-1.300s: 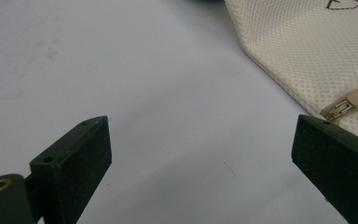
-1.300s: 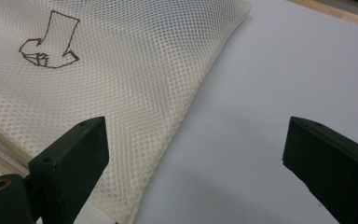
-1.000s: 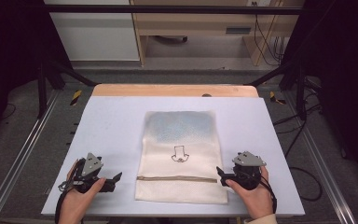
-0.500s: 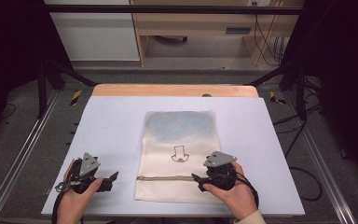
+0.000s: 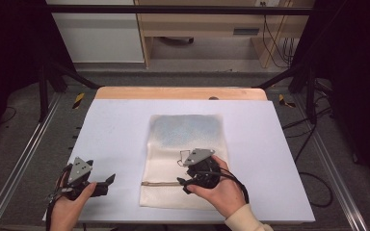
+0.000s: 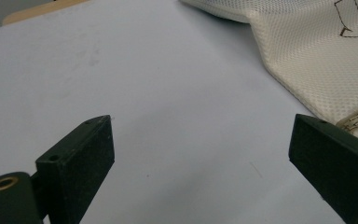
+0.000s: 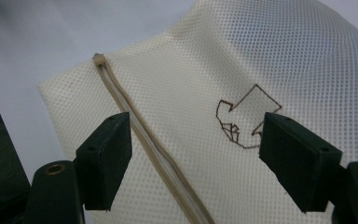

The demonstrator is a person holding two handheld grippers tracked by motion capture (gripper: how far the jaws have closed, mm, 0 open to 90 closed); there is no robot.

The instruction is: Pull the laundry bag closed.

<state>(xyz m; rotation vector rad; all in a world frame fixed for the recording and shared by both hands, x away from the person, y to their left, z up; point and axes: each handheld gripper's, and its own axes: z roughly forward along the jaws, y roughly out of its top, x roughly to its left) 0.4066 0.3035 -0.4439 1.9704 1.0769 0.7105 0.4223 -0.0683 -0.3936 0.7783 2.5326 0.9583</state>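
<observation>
Right gripper [image 5: 187, 184] is held above the mesh bag [image 5: 185, 132], jaws apart, empty, just narrowed; left gripper [image 5: 107, 181] is held open over the table [image 5: 120, 130].

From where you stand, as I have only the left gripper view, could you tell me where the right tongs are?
Observer: The right tongs hover above the mesh bag, over its zipper.
Operator: Thank you. Are they gripping anything?
Observer: No. Their jaws have just been closing somewhat, but they stand apart with nothing pinched between them.
Operator: And is the bag filled?
Observer: In the high view, something bluish-grey shows through the mesh in the bag's far half.
</observation>
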